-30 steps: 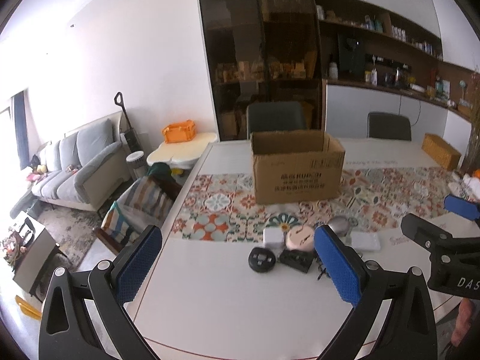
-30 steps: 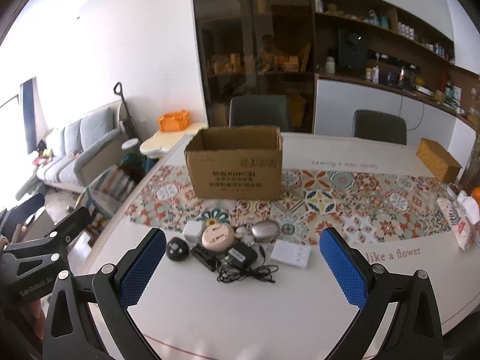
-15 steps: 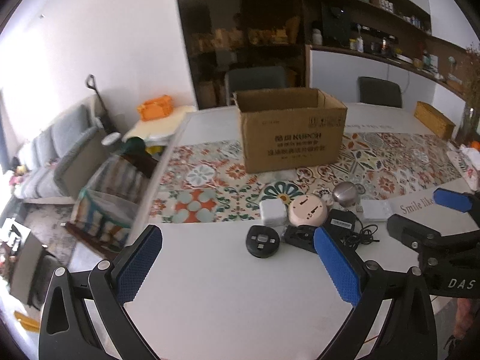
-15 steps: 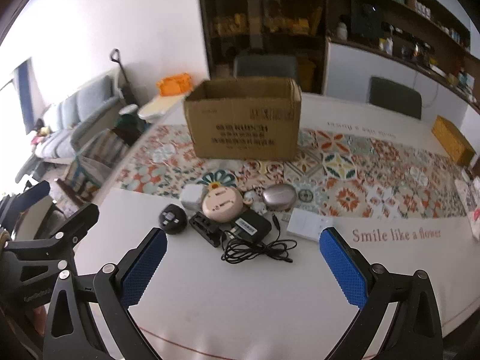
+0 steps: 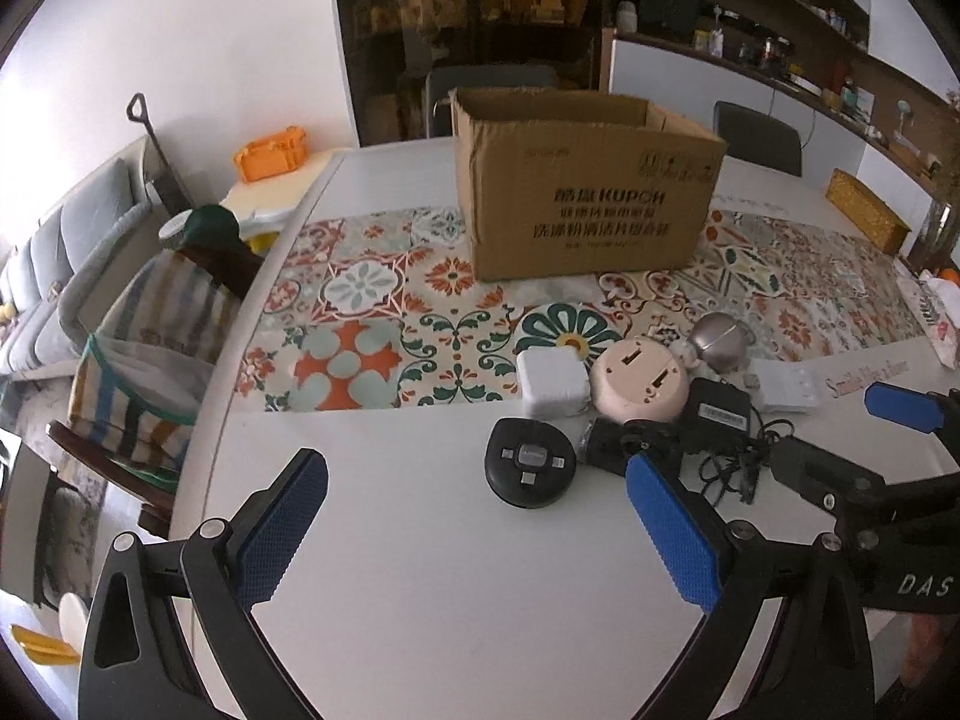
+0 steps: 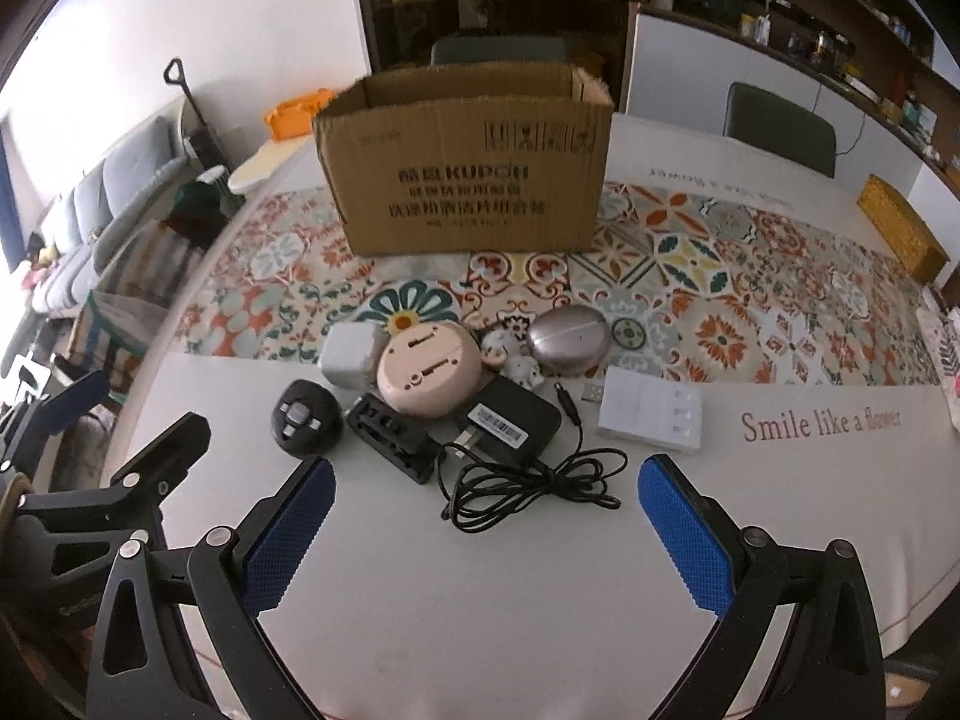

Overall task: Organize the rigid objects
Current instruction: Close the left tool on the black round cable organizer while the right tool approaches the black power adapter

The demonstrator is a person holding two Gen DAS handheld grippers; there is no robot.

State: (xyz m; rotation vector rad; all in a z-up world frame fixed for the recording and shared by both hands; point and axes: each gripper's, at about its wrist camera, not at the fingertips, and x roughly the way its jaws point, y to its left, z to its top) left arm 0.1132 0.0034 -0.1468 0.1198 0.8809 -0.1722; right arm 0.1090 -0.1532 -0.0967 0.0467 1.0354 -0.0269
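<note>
An open cardboard box (image 6: 468, 180) (image 5: 588, 192) stands on the patterned runner. In front of it lies a cluster: black round device (image 6: 306, 417) (image 5: 529, 468), white cube adapter (image 6: 347, 354) (image 5: 552, 383), pink round disc (image 6: 429, 369) (image 5: 639, 377), black clip (image 6: 393, 435), black power adapter (image 6: 510, 420) with coiled cable (image 6: 528, 483), silver oval case (image 6: 567, 339) (image 5: 717, 333) and white flat box (image 6: 651, 411) (image 5: 786, 391). My right gripper (image 6: 486, 531) is open just short of the cable. My left gripper (image 5: 474, 531) is open near the black round device. Both hold nothing.
A wicker box (image 6: 903, 234) sits at the table's far right and a packet (image 6: 948, 360) at the right edge. Chairs (image 6: 780, 129) stand behind the table. A chair draped with striped cloth (image 5: 150, 348) and a sofa (image 5: 48, 264) are to the left.
Both grippers have moved forward and down toward the cluster of objects; the box and items now look larger and closer. Nothing on the table has shifted.
</note>
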